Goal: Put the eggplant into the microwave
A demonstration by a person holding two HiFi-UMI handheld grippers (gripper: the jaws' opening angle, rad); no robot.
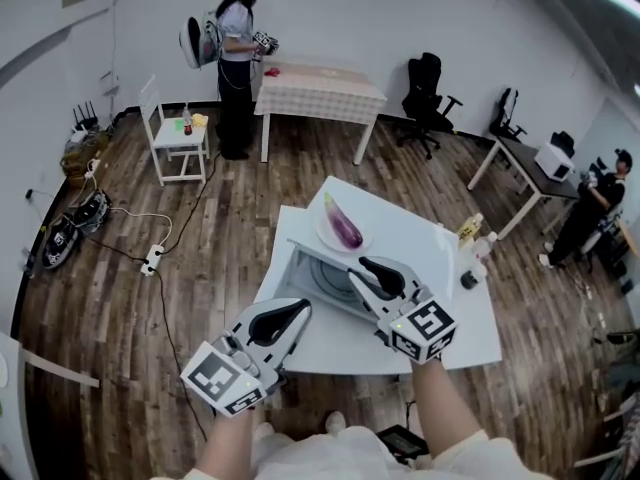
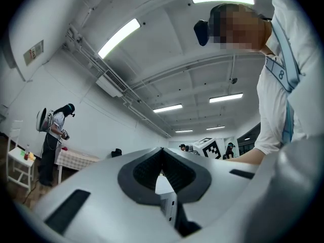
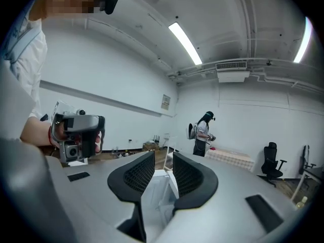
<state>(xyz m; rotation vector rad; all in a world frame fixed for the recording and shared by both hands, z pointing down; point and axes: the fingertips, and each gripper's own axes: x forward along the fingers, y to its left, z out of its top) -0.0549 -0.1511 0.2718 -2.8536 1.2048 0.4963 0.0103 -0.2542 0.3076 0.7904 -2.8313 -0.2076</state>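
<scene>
A purple eggplant [image 1: 343, 226] lies on a white plate [image 1: 325, 236] on top of the white microwave [image 1: 303, 261] on the white table [image 1: 470, 333]. The microwave's front faces me and stands open; a round turntable [image 1: 330, 280] shows inside. My right gripper [image 1: 365, 265] hovers just in front of that opening, its jaws parted a little with nothing between them [image 3: 163, 156]. My left gripper [image 1: 303, 310] is held lower left, off the table's near edge, with its fingertips meeting [image 2: 162, 151]. The eggplant is beyond both grippers, untouched.
Small bottles [image 1: 470, 230] and a dark jar [image 1: 468, 280] stand at the table's right edge. Cables and a power strip [image 1: 152, 259] lie on the wood floor to the left. Farther back are a white chair [image 1: 176, 133], a checkered table [image 1: 320, 90] with a person [image 1: 236, 38], and office chairs [image 1: 428, 93].
</scene>
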